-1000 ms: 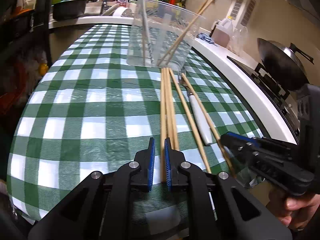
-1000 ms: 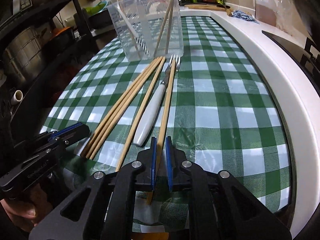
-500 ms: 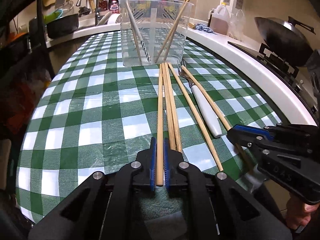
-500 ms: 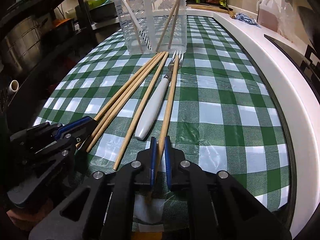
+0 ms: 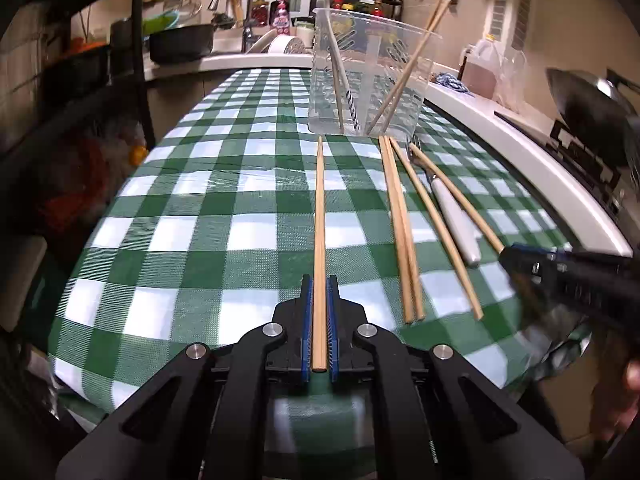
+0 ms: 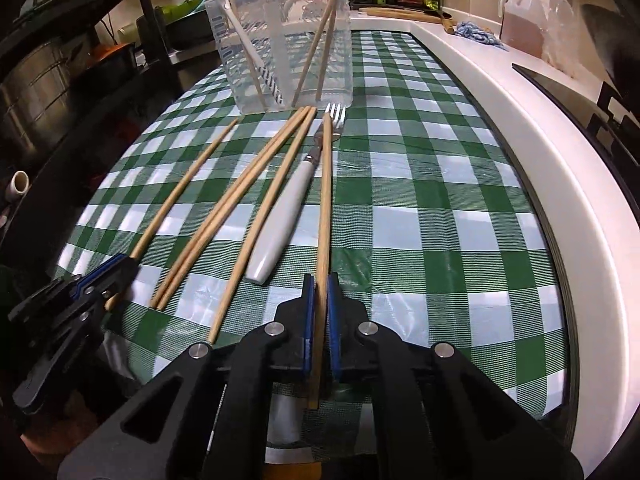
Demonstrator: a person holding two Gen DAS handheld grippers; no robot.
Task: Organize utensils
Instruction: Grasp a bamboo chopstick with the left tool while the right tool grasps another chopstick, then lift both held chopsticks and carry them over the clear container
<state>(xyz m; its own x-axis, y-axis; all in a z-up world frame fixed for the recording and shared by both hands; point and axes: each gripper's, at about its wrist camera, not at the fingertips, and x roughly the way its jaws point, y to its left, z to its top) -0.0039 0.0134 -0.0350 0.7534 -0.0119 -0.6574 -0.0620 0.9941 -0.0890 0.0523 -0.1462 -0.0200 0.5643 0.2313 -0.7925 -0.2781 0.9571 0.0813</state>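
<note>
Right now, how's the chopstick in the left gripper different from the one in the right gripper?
The left gripper is shut on the left chopstick, which lies apart from the other utensils with bare cloth on both sides. The right gripper is shut on the right chopstick, which runs close alongside the white-handled fork, its far end over the tines. Both are plain wood, pinched near the near end, pointing toward the clear container.
</note>
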